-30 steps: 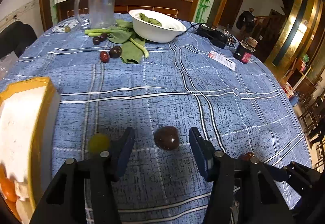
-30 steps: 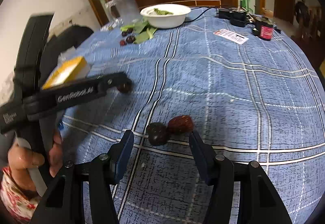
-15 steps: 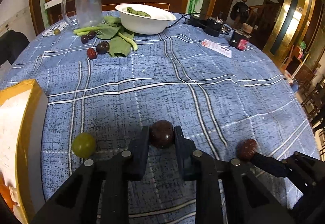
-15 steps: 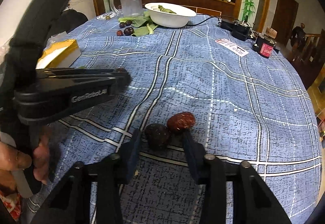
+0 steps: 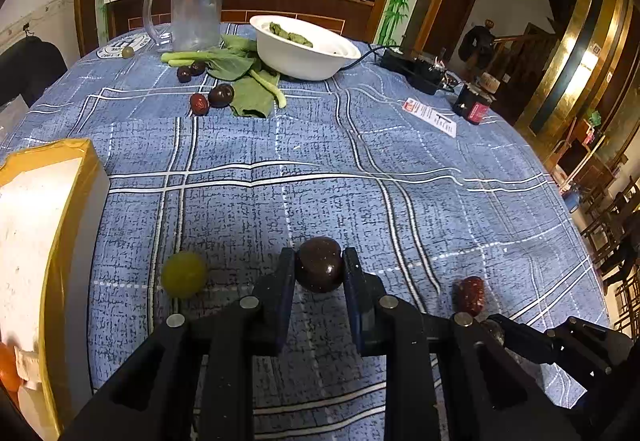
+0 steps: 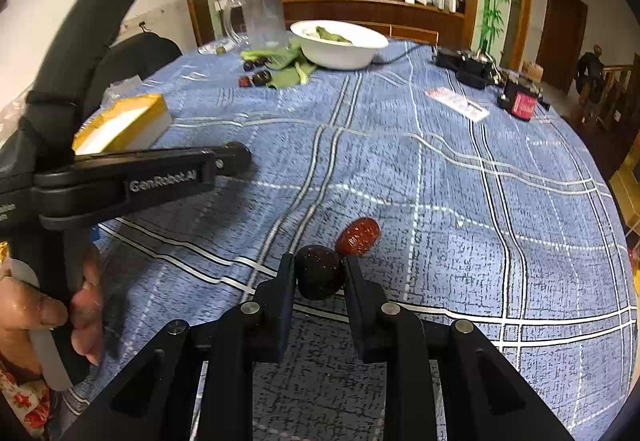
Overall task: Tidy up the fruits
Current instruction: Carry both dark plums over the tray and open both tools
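My left gripper (image 5: 319, 273) is shut on a dark round plum (image 5: 319, 264) just above the blue checked tablecloth. A green grape (image 5: 184, 274) lies to its left and a red date (image 5: 470, 295) to its right. My right gripper (image 6: 319, 275) is shut on a second dark plum (image 6: 320, 272); the red date (image 6: 358, 236) lies just beyond it on the right. The left gripper's body (image 6: 132, 181) crosses the left of the right wrist view. A yellow-rimmed white box (image 5: 36, 241) stands at the left, with orange fruit in it.
At the far side stand a white bowl (image 5: 304, 49) with greens, a clear jug (image 5: 196, 13), leafy greens with several dark fruits (image 5: 220, 95) and a small grape (image 5: 127, 52). A paper card (image 5: 430, 116), black device and red-labelled jar (image 5: 474, 105) are at the right.
Both grippers have closed on their dark plums: the left by half a second ago, the right between then and now. The left plum is lifted slightly.
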{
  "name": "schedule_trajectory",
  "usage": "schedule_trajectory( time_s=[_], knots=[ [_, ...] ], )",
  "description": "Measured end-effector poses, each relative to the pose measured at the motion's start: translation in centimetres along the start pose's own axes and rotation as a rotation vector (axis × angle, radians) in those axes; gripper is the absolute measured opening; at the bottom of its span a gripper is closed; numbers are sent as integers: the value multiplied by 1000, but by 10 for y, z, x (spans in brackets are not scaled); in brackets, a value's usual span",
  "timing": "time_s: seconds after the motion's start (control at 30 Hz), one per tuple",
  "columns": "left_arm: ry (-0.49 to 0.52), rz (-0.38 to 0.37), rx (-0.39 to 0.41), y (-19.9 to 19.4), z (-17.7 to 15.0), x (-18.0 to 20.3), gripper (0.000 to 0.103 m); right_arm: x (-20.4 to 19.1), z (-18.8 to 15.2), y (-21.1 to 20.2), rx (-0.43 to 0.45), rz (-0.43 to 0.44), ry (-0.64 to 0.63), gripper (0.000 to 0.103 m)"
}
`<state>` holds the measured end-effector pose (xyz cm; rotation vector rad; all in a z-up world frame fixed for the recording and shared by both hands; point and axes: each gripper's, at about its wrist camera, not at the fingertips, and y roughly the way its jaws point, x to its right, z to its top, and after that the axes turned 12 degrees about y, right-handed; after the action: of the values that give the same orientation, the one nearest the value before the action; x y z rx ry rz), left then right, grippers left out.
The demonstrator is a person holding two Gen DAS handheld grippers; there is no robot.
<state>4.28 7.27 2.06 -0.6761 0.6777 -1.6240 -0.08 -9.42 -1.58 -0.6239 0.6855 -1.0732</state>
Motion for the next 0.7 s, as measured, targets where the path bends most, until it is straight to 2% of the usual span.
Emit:
schedule_trajectory(
  time_s=[0.17, 0.33, 0.5, 0.63, 0.7],
  knots=[
    [-24, 1, 59, -26, -1, -1, 22, -10, 1, -17, 52, 53, 2, 25],
    [-112, -27, 107, -76, -23, -22, 22, -28, -2, -36, 74, 102, 25, 25],
    [-186, 108, 154, -128, -54, -61, 22, -64, -2, -46, 78, 150, -11, 26],
    [-278, 238, 160, -159, -80, -108, 23, -100, 3, -45, 63, 203, -56, 26],
    [-315, 280, 156, -167, -87, -127, 23, -124, 8, -42, 48, 235, -84, 26]
  ],
)
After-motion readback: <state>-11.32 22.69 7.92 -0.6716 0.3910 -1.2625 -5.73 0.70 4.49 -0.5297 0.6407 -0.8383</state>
